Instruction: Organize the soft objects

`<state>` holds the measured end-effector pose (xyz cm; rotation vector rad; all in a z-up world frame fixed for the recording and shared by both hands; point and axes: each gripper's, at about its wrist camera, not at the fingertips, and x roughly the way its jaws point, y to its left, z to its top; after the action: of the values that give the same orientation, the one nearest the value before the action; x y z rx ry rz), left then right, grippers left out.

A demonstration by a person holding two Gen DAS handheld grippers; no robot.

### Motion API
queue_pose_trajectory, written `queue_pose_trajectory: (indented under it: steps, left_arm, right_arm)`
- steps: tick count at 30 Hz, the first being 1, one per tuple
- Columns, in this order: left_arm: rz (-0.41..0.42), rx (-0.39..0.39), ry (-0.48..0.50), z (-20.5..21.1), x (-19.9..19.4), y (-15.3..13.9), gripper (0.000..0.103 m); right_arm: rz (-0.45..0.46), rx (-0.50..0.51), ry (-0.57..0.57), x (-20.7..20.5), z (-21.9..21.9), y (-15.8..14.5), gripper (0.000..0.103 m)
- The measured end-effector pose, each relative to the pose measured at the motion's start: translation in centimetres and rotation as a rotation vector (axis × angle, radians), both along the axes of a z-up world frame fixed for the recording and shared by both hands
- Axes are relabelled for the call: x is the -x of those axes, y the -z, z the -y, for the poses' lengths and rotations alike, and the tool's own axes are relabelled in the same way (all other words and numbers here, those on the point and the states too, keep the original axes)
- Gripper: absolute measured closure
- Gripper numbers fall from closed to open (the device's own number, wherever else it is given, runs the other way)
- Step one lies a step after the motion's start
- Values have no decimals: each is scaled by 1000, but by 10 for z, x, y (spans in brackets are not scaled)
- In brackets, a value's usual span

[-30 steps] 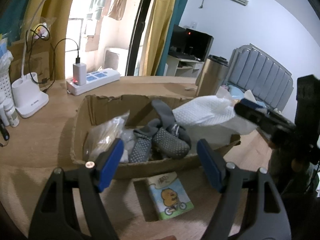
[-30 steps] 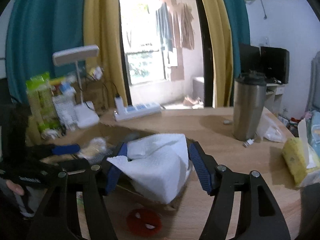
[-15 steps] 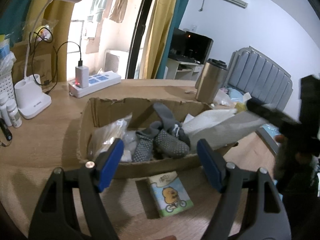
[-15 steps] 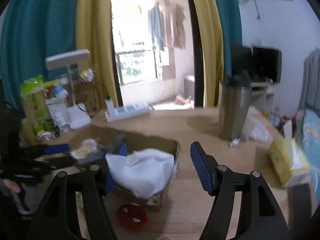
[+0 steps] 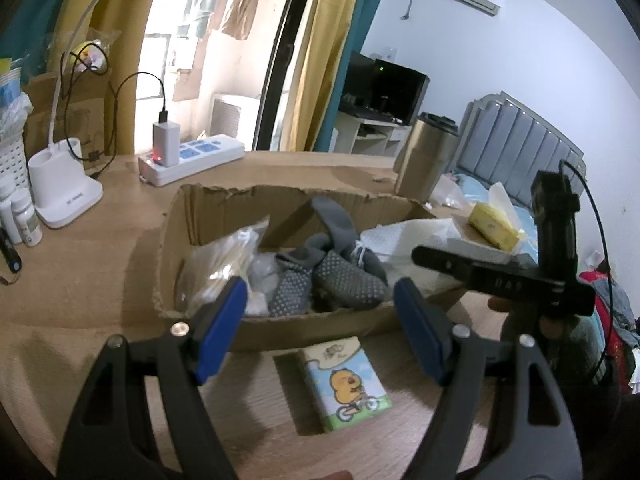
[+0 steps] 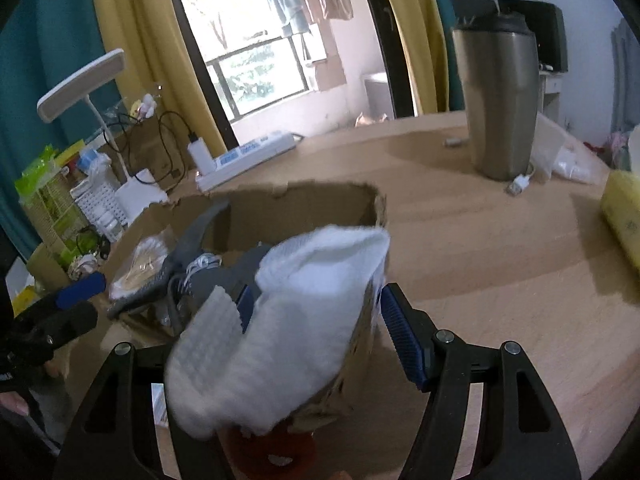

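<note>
A torn cardboard box (image 5: 280, 328) holds grey dotted socks (image 5: 332, 276), a clear plastic bag (image 5: 216, 268) and a white cloth (image 5: 400, 236) at its right end. My left gripper (image 5: 318, 288) hangs open in front of the box with nothing between its fingers. A cartoon tissue pack (image 5: 344, 384) lies on the table below it. In the right wrist view the white cloth (image 6: 288, 320) drapes over the box's (image 6: 320, 208) near corner. My right gripper (image 6: 316, 300) stands open around it. The cloth covers the left pad; the right pad is apart from it.
A steel tumbler (image 6: 500, 100) stands on the table's far right, with a yellow tissue pack (image 5: 492, 228) near it. A power strip (image 5: 192, 160), a white lamp base (image 5: 60, 196) and small bottles (image 5: 24, 216) line the back left. A red round thing (image 6: 272, 452) lies under the right gripper.
The right gripper has sunk toward the box and rolled. The white cloth, lifted above the box before, now lies over the box's corner. The left gripper has not moved.
</note>
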<state>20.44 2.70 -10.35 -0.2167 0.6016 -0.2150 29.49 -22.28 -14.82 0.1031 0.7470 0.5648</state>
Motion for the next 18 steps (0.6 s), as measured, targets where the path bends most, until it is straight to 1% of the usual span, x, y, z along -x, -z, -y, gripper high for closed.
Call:
queue_pose_trajectory:
  steps: [4,9,11,12,13,14,15,18]
  left_arm:
    - [1,1,4,0,1,0,26]
    - [3,2,7,0,2,0,26]
    - [5,0,11,2,2,-1,26]
    - [5,-1,12,2,2,-1,26]
    - [4,-1,14,3,2,-1,26]
    - [3,-2,15,3,2,-1,26]
    - [2,-2,16,4,2,-1,26]
    - [1,-2,18,5,2,-1,26]
  right_arm:
    - [-38,-23,3,6,4,3,33]
    - [-8,-52,4,19,8,-6,33]
    - [18,-64,8,23,9,-12,33]
    - [30,-68,10,25,10,-15,31]
    - [48,-75,13,27,10,-18,28]
    - [66,-81,19,29,10,-21,23]
    - [85,-85,23,31,10,-23,22]
    - [182,-93,22,43,10,-36,21]
